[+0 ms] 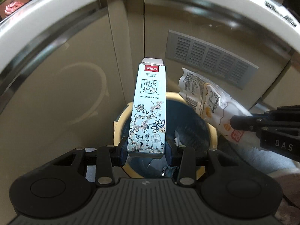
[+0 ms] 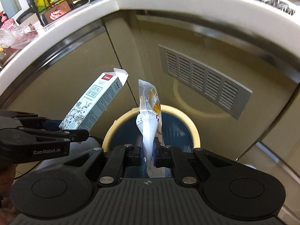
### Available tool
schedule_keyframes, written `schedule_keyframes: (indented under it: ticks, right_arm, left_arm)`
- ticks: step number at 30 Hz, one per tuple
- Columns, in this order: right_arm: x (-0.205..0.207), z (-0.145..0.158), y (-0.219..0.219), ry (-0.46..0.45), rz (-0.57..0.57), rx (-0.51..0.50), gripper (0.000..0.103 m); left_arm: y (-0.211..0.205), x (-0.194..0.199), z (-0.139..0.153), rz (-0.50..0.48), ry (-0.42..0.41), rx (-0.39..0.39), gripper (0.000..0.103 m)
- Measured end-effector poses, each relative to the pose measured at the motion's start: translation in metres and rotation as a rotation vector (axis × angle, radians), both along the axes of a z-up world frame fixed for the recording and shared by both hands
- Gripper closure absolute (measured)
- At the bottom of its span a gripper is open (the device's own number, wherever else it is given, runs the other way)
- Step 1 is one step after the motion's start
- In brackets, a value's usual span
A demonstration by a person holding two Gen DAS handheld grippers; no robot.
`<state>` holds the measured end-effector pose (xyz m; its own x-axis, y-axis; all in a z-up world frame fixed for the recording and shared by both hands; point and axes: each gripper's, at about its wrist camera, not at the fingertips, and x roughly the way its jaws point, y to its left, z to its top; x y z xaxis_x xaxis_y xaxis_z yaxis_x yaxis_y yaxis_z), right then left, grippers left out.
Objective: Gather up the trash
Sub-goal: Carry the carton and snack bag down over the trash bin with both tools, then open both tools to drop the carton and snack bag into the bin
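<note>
Left claw (image 1: 146, 151) clamps the base of a pale blue floral carton (image 1: 148, 110); right claw (image 2: 148, 151) pinches a white snack wrapper (image 2: 150, 123). Both items hang over the cream-rimmed bin (image 2: 194, 131) beyond the claws, under the counter (image 2: 168, 1) edge.

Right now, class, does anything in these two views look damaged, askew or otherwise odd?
The blue floral carton, clamped in the left gripper, has its top flap torn open. The white snack wrapper in the right gripper is crumpled and pinched thin. Both hang over the bin, as trash would. Nothing is spilled.
</note>
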<state>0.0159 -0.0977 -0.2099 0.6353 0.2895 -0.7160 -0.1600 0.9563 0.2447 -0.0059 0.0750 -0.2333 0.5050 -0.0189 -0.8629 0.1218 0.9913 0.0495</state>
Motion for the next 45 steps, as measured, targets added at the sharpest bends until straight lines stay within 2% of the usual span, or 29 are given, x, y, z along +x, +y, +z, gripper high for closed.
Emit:
schedule_keyframes:
  ticks: [5,14,18,23,39,45]
  right_arm:
    - [0.011,-0.011,0.000,0.034,-0.010,-0.005,0.092]
    - [0.030,-0.033,0.011,0.080,0.009,-0.037,0.092]
    - [0.047,-0.046,0.018,0.102,0.014,-0.069,0.092]
    - [0.064,-0.059,0.025,0.122,0.027,-0.101,0.092]
    - [0.080,-0.076,0.031,0.152,0.044,-0.120,0.092]
    - [0.082,-0.077,0.028,0.167,0.039,-0.117,0.090]
  left_arm:
    - [0.000,0.013,-0.016,0.006,0.070,0.000,0.060]
    - [-0.007,0.031,-0.038,-0.001,0.113,0.017,0.061]
    - [-0.011,0.045,-0.054,0.002,0.120,0.054,0.061]
    - [-0.011,0.063,-0.062,0.014,0.135,0.050,0.061]
    - [-0.017,0.080,-0.060,0.009,0.137,0.068,0.061]
    - [-0.012,0.097,-0.059,0.022,0.143,0.021,0.061]
